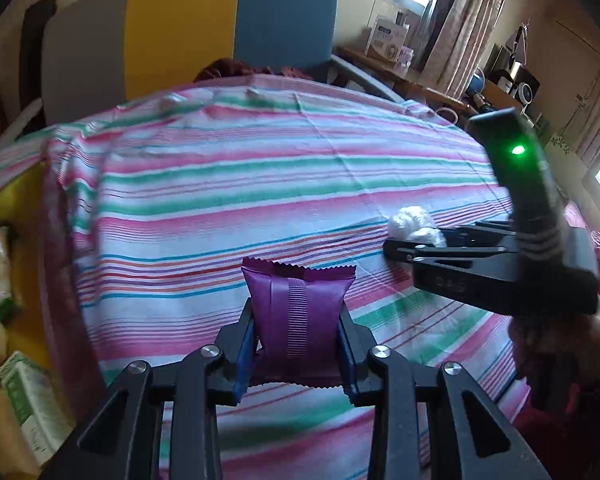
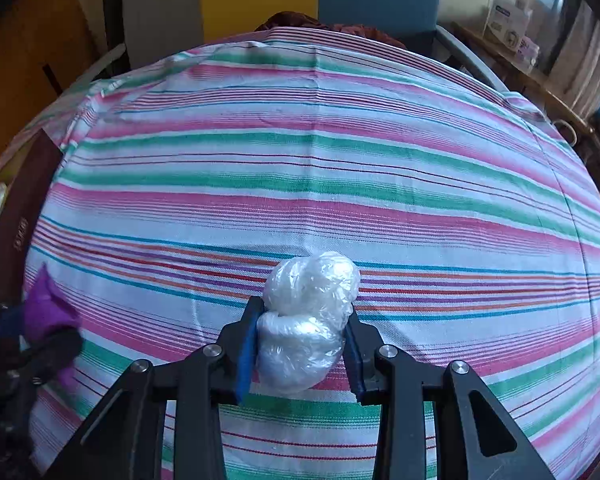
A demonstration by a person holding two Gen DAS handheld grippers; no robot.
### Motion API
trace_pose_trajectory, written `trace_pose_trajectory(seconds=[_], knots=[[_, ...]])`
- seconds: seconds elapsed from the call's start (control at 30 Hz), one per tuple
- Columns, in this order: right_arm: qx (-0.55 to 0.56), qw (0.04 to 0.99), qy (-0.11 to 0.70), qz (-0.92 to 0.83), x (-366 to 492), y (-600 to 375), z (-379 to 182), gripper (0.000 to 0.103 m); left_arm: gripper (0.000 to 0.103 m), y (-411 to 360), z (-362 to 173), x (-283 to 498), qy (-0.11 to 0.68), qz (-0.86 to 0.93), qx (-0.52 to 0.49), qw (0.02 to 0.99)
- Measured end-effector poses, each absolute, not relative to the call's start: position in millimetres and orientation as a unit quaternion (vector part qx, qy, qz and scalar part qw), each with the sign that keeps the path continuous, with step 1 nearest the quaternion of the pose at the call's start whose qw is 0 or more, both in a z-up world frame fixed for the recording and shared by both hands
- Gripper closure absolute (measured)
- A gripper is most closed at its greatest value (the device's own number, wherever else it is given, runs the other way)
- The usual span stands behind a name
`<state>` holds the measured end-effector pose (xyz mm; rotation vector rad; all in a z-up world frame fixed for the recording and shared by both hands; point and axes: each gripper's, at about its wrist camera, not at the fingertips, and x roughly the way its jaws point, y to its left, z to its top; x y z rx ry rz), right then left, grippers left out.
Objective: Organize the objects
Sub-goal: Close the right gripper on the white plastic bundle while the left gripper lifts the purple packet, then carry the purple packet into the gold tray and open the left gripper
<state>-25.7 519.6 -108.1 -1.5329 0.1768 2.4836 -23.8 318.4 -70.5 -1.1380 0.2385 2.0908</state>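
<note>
The left gripper [image 1: 298,344] pinches a purple snack packet [image 1: 298,312] between its blue pads, the packet's long axis running straight ahead along the fingers and its serrated end pointing away over the striped cloth [image 1: 260,184]. To its right, the right gripper [image 2: 300,352] clamps a crumpled ball of clear plastic wrap [image 2: 306,320], which bulges forward past the fingertips just above the cloth. Judged from both views, each hand already carries its own item, and the yellow bin of packaged goods [image 1: 24,320] off the cloth's left edge lies nearer the left hand.
</note>
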Motion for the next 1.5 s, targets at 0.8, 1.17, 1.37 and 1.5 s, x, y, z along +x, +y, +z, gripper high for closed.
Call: trace_pose_trajectory(seconds=[0.8,1.17,1.37,1.5], knots=[[-0.513,0.114,0.066,0.848,-23,519,-110,0.065,0.068,158,13,-18,0.051,0.903,-0.351,0.242],[-0.512,0.117,0.049,0.849,-22,515,-111,0.065,0.068,51,-7,-56,-0.051,0.902,-0.394,0.168],[-0.514,0.118,0.041,0.849,-22,513,-110,0.065,0.069,2,-16,-73,-0.086,0.901,-0.404,0.133],[-0.514,0.119,0.038,0.849,-21,513,-110,0.066,0.068,10,-22,-87,-0.095,0.892,-0.419,0.140]])
